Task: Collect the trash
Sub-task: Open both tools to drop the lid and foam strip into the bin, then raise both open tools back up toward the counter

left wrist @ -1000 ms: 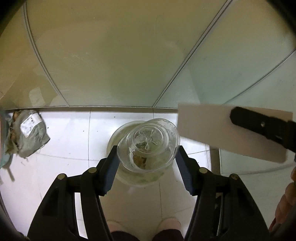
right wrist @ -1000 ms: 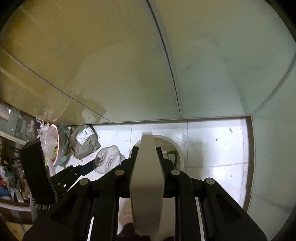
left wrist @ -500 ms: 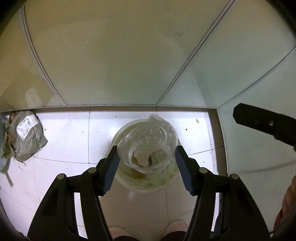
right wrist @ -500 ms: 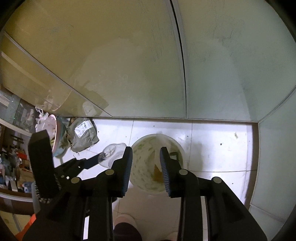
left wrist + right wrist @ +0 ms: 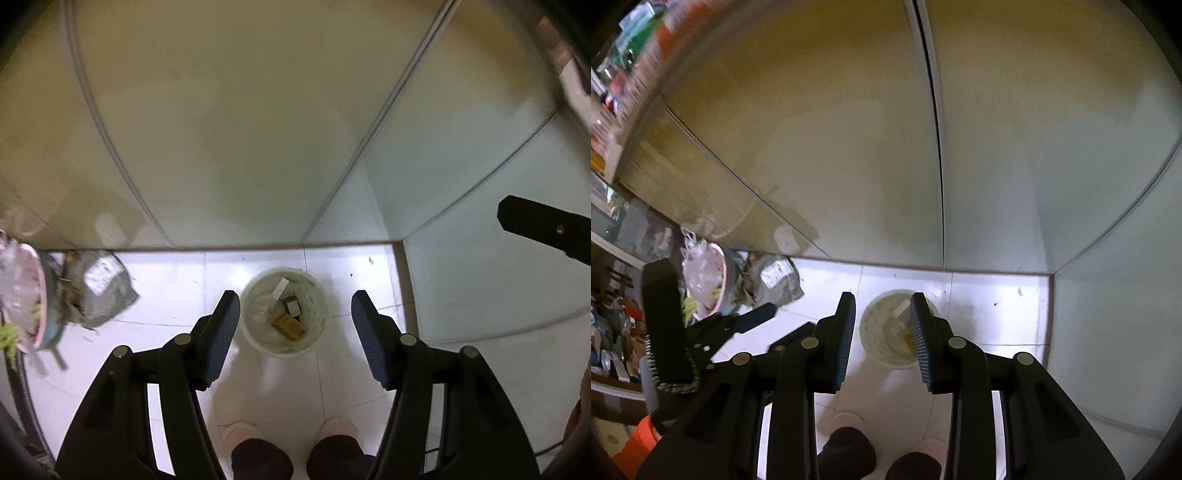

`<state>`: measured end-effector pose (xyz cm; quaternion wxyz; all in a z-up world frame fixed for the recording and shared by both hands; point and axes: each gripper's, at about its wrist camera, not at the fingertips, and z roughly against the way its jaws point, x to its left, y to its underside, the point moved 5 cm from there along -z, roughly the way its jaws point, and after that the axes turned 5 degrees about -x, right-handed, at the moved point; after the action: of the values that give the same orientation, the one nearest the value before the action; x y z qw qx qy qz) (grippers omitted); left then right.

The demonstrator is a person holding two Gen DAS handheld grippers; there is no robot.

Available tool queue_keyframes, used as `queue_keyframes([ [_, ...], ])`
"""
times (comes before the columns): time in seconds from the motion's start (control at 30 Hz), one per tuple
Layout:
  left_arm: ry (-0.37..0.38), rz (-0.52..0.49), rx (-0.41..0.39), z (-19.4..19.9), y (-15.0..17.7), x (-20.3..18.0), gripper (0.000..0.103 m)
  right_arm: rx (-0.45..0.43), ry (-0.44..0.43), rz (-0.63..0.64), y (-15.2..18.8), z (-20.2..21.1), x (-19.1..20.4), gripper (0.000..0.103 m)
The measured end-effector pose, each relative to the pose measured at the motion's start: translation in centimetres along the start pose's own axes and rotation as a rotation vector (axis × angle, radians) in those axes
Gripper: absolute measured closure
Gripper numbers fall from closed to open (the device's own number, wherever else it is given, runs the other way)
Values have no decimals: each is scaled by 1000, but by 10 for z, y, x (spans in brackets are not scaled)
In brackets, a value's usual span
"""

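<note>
Below both grippers, left and right (fingers spread, empty), light crushable trash is seen binned.

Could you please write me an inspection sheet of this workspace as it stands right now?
Surface: white tiled floor, speckled with small bits.
Job's things: white bin standing upright on the floor, holding a paper strip, a clear cup and brown scraps.
Clutter: grey bag and a pink basin lying at the floor's left side, beside the wall.
Grippers: left gripper open and empty above the bin; right gripper open and empty.
Cables: nothing seen.
Surroundings: pale cabinet panels behind the bin; the person's slippers below.
</note>
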<state>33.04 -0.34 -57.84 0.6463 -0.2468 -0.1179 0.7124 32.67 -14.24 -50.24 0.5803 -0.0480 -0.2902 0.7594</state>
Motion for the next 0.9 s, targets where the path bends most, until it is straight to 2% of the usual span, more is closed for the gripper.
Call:
queue_keyframes([
  [0.27, -38, -20, -148, 178, -84, -11, 41, -87, 6, -16, -62, 124, 36, 75],
  [0.4, -48, -35, -236, 260, -125, -15, 41, -177, 23, -27, -93, 193, 59, 75],
  [0.53, -37, -39, -297, 324, -153, -11, 41, -266, 59, -38, -115, 252, 79, 75],
  [0.73, -50, -86, -449, 405, -192, -10, 41, -425, 99, -33, -134, 321, 108, 75],
  [0.9, -44, -111, -544, 450, -216, -13, 28, -509, 122, -15, -154, 347, 126, 75],
])
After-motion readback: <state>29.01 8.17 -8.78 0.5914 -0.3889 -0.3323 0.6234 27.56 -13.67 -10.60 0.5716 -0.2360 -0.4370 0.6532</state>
